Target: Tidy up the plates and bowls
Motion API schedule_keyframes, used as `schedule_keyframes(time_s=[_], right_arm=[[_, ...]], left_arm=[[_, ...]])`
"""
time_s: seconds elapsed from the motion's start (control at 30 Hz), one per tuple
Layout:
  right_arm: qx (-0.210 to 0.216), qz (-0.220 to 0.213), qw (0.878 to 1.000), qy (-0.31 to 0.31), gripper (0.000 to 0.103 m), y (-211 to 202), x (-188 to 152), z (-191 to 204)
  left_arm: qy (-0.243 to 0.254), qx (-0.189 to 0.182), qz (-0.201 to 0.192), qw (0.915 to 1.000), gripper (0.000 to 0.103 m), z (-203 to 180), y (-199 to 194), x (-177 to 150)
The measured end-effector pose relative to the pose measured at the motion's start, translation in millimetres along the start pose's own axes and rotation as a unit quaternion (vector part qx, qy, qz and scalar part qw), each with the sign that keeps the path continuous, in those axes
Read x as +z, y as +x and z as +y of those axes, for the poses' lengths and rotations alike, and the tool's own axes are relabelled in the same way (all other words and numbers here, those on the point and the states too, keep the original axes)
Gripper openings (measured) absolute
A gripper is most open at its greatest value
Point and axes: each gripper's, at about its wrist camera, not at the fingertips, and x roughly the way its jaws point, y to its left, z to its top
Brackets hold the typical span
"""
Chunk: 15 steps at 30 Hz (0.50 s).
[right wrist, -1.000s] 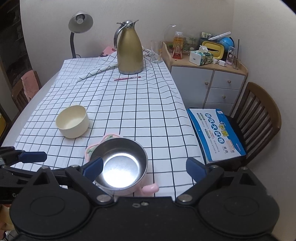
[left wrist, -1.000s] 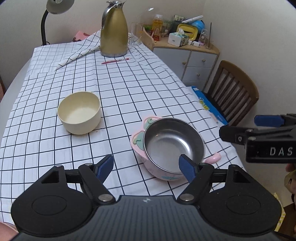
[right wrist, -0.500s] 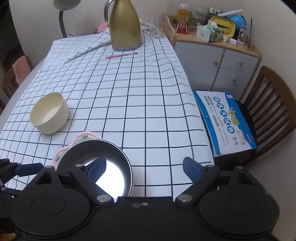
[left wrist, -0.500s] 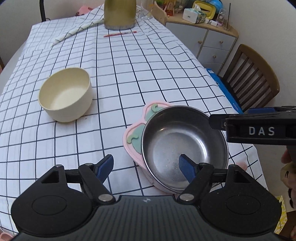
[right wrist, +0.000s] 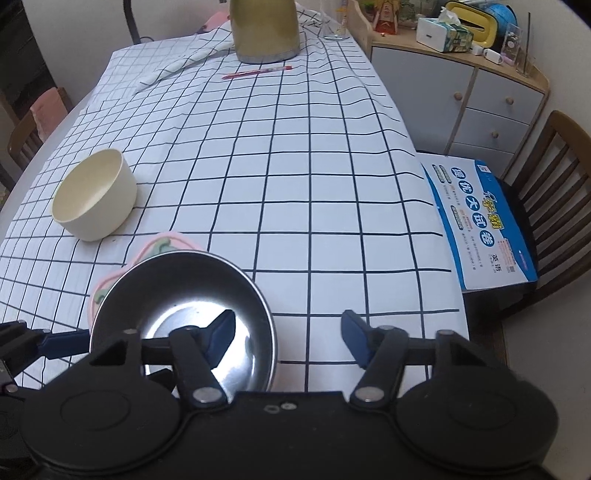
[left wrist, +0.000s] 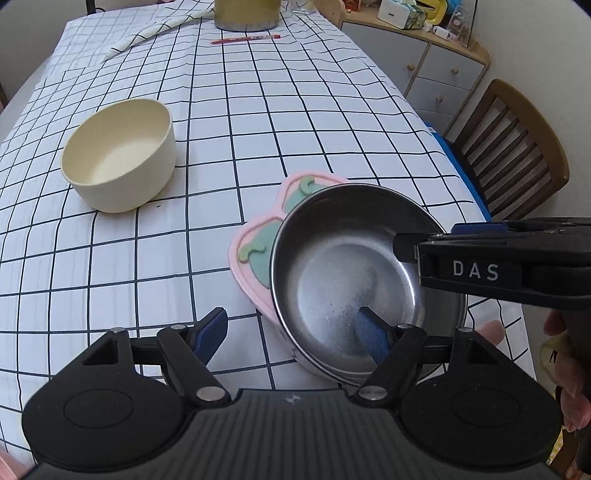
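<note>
Left wrist view: left gripper (left wrist: pixel 293 334) has jaws spread wide, holding nothing; right finger (left wrist: pixel 371 334) sits inside the steel bowl (left wrist: pixel 351 280), left finger over the checked tablecloth (left wrist: pixel 258 129), so the jaws straddle the bowl's near-left rim. Steel bowl rests in a pink plate (left wrist: pixel 255 254) w/ green shapes, near the table's front-right edge; bowl mouth faces up, tilted slightly toward the camera; contact w/ rim cannot be confirmed. Pink plate's long axis runs approx. near-to-far, its far end pointing away from the camera. Cream bowl (left wrist: pixel 118 162) stands upright to the left and farther back, well apart from the steel bowl, mouth up. Right gripper (left wrist: pixel 424 245) enters from the right at the steel bowl's right rim; jaw gap cannot be judged from this side-on angle. Red pen (left wrist: pixel 245 38) lies at the far end, long axis left-right, just in front of a gold jug (left wrist: pixel 247 14). Right wrist view: right gripper (right wrist: pixel 288 338) jaws wide, holding nothing; left finger is over the steel bowl (right wrist: pixel 177 295) interior, right finger outside over the cloth, straddling the bowl's right rim. Pink plate (right wrist: pixel 162 245) shows beyond the bowl; cream bowl (right wrist: pixel 92 195) farther left. Left gripper (right wrist: pixel 48 341) is visible at the left edge. Wooden chair (right wrist: pixel 554 184) w/ a blue-white box (right wrist: pixel 480 221) on its seat stands right of the table.
</note>
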Motion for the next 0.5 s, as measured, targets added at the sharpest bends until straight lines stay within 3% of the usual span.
schedule_keyframes(time_s=[0.07, 0.17, 0.27, 0.5], right_arm=[[0.001, 0.001, 1.0, -0.004, 0.052, 1.0, 0.2, 1.3], [0.003, 0.002, 1.0, -0.003, 0.041, 2.5, 1.2, 1.2], [0.001, 0.0, 1.0, -0.005, 0.034, 2.7, 1.4, 1.5], [0.004, -0.003, 1.0, -0.014, 0.016, 1.4, 0.9, 4.2]], left_arm=[[-0.001, -0.003, 0.003, 1.0, 0.065, -0.4, -0.5, -0.1], [-0.007, -0.005, -0.002, 1.0, 0.063, -1.3, -4.6, -0.4], [-0.012, -0.014, 0.004, 0.9998, 0.041, -1.4, -6.3, 0.9], [-0.016, -0.006, 0.002, 0.9999, 0.026, 0.2, -7.7, 0.8]])
